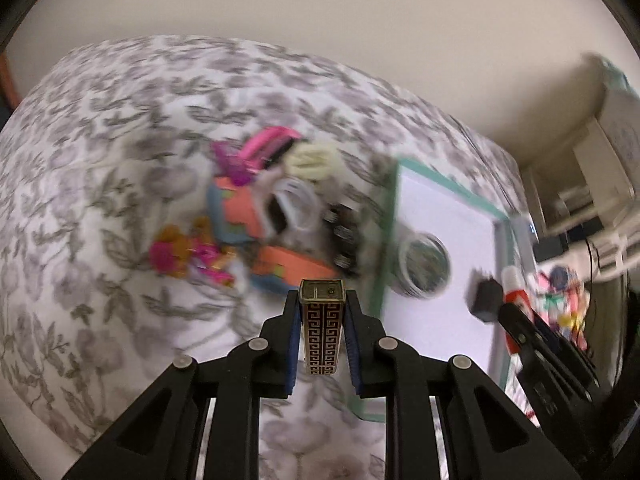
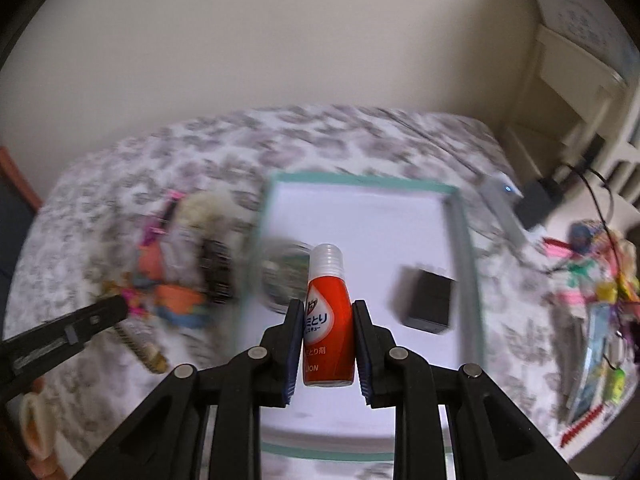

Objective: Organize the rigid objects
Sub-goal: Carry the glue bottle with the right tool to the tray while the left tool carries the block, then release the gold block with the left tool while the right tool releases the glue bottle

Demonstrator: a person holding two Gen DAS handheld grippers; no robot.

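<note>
Left hand-held gripper [image 1: 323, 300], lower centre of the left wrist view: its blue pads pinch a slim rectangular lighter [image 1: 322, 330] with a gold-and-dark key pattern, held upright with its metal top towards the bed.

Right hand-held gripper [image 2: 327, 309], lower centre of the right wrist view: it pinches a small red bottle [image 2: 329, 334] with a clear cap and a white label bearing Japanese print. The bottle stands upright between the pads, above the tray.

Tray [image 2: 466, 240]: shallow, white floor, teal rim, lying on a bed [image 1: 120, 120] covered in a grey leaf-print cloth. It occupies the centre of the right wrist view. Inside it, a round clear container [image 1: 424, 266] sits near the left rim and a small black box [image 2: 426, 302] lies towards the right; the two are apart.

Left of the tray, on the bed: a blurred heap of small items [image 1: 256, 216], pink, orange and blue among them, with a cream hair claw and a clear ring on top. Individual pieces cannot be resolved further.

Right edge of the right wrist view: a second pile of colourful items [image 2: 600, 292].
</note>
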